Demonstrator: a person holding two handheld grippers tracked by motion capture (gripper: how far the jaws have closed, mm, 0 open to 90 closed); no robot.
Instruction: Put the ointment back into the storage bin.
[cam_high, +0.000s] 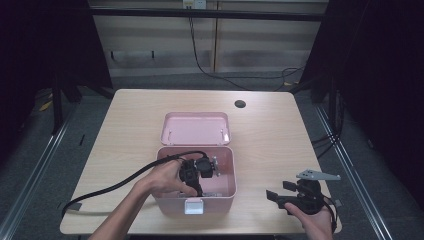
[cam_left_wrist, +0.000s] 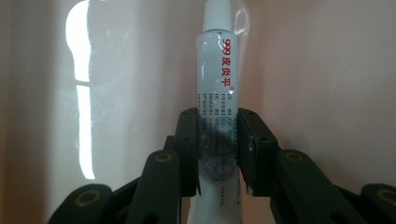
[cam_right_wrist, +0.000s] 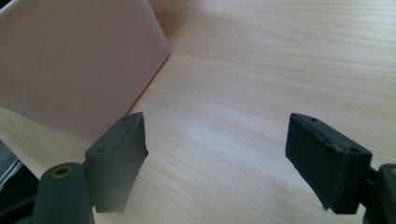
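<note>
The high view sits above the near edge of the desk (cam_high: 265, 125) and looks forward and down, far enough back to take in the whole top and the open pink box (cam_high: 196, 172). The left tool's (cam_left_wrist: 218, 140) camera is jammed right inside that box, facing a pink wall, I think, past a white tube (cam_left_wrist: 218, 74). The right tool's (cam_right_wrist: 217, 154) camera hovers low over the wood, catching the box's outer side, which it shares with the high view.

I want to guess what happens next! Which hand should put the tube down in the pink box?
Probably left. The left gripper already clamps the white tube inside the pink box. The right gripper is open over the table, beside the box.
</note>
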